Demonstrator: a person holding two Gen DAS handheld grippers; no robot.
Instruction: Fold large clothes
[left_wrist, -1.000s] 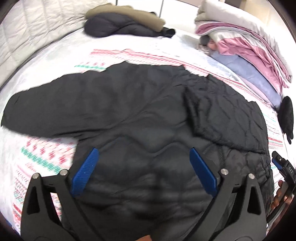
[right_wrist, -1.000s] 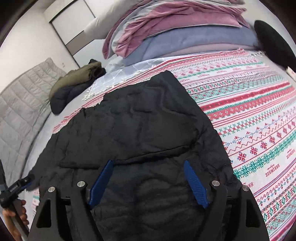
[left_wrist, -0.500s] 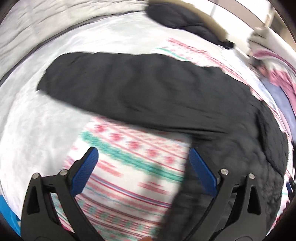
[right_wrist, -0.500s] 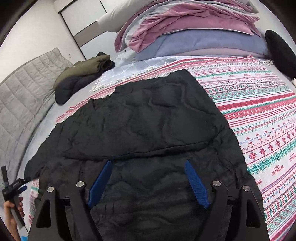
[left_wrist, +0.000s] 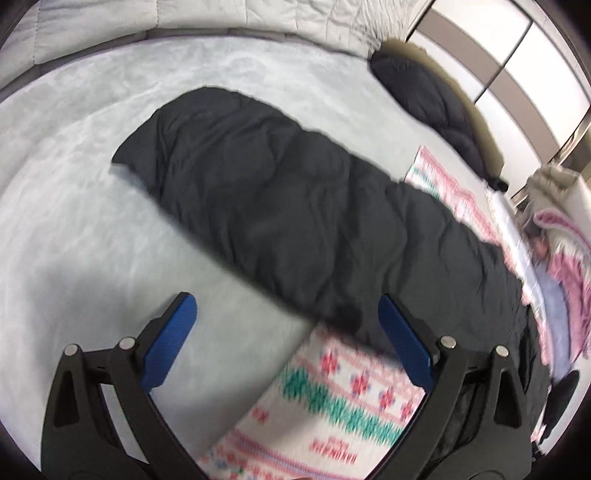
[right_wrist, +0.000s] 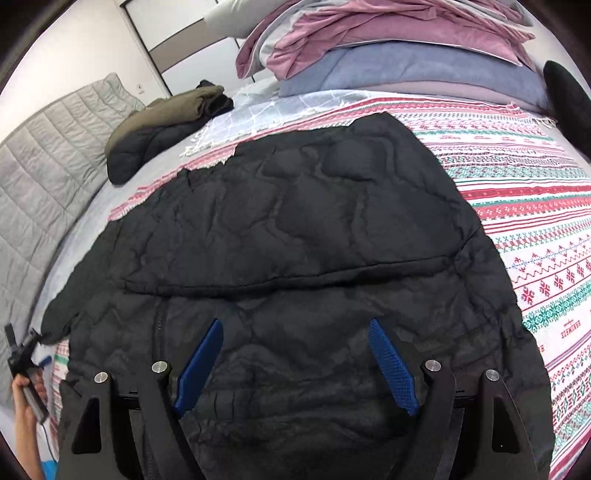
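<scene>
black quilted jacket (right_wrist: 295, 229) spread flat on the bed's patterned blanket (right_wrist: 524, 206).
left tool (left_wrist: 286, 325) gapes over the outstretched sleeve (left_wrist: 236, 184), gripping nothing; right tool (right_wrist: 295, 350) hovers agape above the jacket's body.

A: Layout? 
B: Jacket (right_wrist: 295, 229) flat on patterned blanket (right_wrist: 524, 206); one sleeve (left_wrist: 236, 177) runs off onto bedsheet (left_wrist: 74, 221).
A: Behind? 
B: Bedding stack (right_wrist: 388, 48) far right, folded clothes (right_wrist: 162, 129) far left.
</scene>
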